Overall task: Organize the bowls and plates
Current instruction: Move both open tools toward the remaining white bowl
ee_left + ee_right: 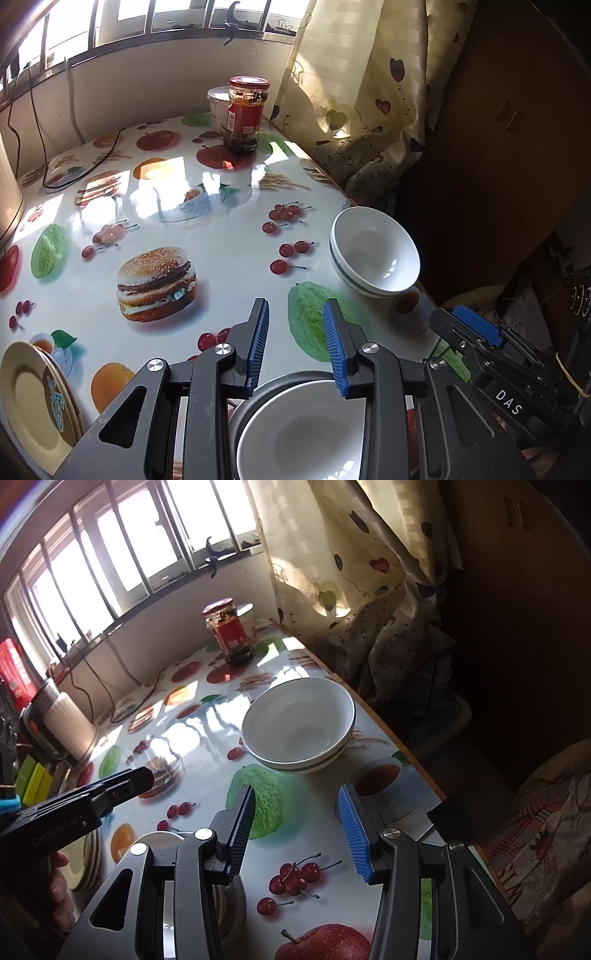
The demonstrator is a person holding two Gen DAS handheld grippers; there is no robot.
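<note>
Our left gripper point(295, 343) spread over a near white bowl point(303, 432), our right gripper point(295, 830) spread and empty, plates point(33, 398) near left, striped bowl point(299, 725) mid-right on worktop point(221, 258), jar point(245, 114) far.

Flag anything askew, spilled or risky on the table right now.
One thing: the white striped bowl sits close to the table's right edge, beside the curtain, upright and empty. No spills or breakage visible. The jar stands upright with its lid on, and the yellow plates lie stacked. Both the left gripper and right gripper are open and empty.
</note>
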